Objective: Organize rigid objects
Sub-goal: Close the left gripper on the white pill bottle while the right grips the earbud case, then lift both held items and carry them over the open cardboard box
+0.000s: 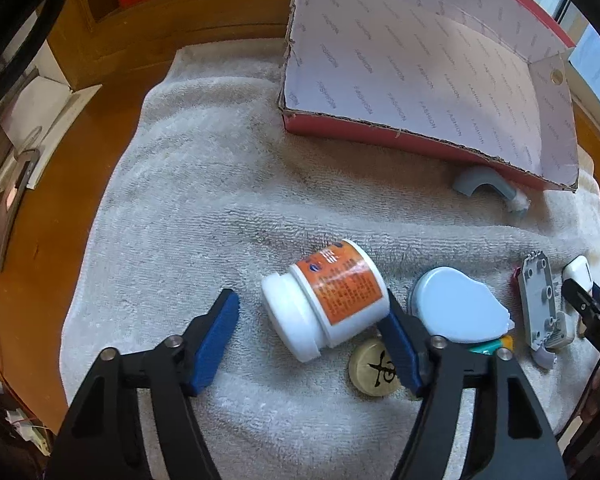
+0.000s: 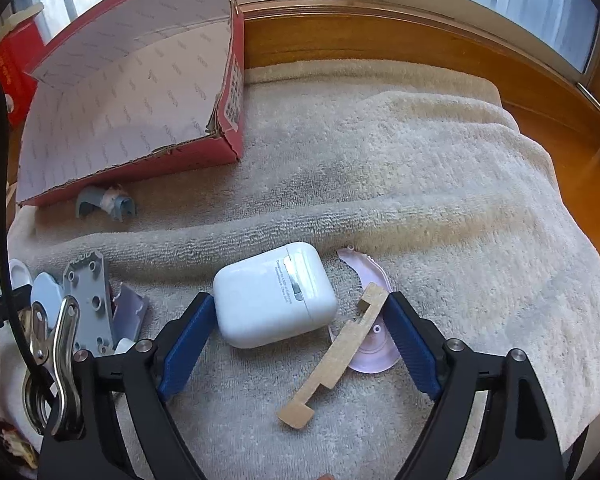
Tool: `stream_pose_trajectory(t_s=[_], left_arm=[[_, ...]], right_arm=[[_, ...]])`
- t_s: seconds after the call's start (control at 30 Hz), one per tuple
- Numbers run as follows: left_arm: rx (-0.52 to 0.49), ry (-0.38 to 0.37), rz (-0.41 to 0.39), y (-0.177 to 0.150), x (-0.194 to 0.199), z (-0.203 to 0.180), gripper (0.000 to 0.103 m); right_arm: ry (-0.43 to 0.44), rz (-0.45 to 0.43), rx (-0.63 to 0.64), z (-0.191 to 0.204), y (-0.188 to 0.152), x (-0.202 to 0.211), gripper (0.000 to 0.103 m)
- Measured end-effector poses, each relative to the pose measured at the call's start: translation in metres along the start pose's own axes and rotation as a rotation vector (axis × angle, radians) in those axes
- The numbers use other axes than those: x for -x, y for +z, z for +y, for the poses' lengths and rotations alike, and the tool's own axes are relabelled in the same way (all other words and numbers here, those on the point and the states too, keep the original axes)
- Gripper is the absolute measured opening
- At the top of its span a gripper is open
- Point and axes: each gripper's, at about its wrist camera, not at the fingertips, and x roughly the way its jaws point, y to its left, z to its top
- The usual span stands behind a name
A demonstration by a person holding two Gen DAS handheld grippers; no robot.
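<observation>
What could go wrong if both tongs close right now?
The left tongs straddle the jar, which lies on its side with one pad at its base; squeezed, it may roll or twist out.

The right tongs span both the earbud case and the wooden strip, so closing could catch both or push the strip into the case.

The box has torn edges, so things might snag going in.

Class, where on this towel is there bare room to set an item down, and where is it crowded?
Bare: the towel right of the red box, beyond the white case, and left of the jar. Crowded: between jar and case, around the grey plate.
</observation>
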Motion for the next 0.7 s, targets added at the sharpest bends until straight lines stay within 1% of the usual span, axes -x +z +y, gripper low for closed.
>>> stream_pose_trajectory(t_s=[0.03, 0.1, 0.13, 0.23, 0.37, 0.53, 0.6, 0.63, 0.7], left_arm=[[-0.005, 0.005, -0.004, -0.001, 0.001, 0.002, 0.062], [-0.012, 0.011, -0.012, -0.007, 0.007, 0.005, 0.054], [-0.014, 0.011, -0.015, -0.008, 0.008, 0.005, 0.052], [-0.013, -0.003, -0.017, -0.015, 0.013, 0.007, 0.051], [-0.024, -0.018, -0.022, -0.024, 0.02, 0.009, 0.051], [-0.052, -0.021, -0.035, -0.029, 0.032, 0.008, 0.051], [-0.059, -0.024, -0.04, -0.033, 0.037, 0.006, 0.051], [-0.062, -0.026, -0.042, -0.033, 0.038, 0.006, 0.051], [-0.068, -0.031, -0.046, -0.036, 0.042, 0.005, 0.051]], right_arm=[[0.0, -0.001, 0.001, 0.0, 0.0, 0.0, 0.089], [0.008, 0.0, -0.004, 0.0, 0.001, 0.001, 0.089], [0.018, -0.002, -0.014, -0.002, 0.001, 0.003, 0.089], [0.034, -0.01, -0.029, -0.005, 0.0, 0.007, 0.089], [0.019, -0.03, -0.01, -0.005, 0.0, 0.007, 0.089], [0.005, -0.029, 0.028, 0.002, 0.0, 0.001, 0.089], [-0.006, -0.042, 0.033, 0.004, -0.003, 0.002, 0.084], [-0.005, -0.048, 0.032, 0.004, -0.004, 0.004, 0.079], [0.003, -0.055, 0.022, 0.006, -0.008, 0.007, 0.074]])
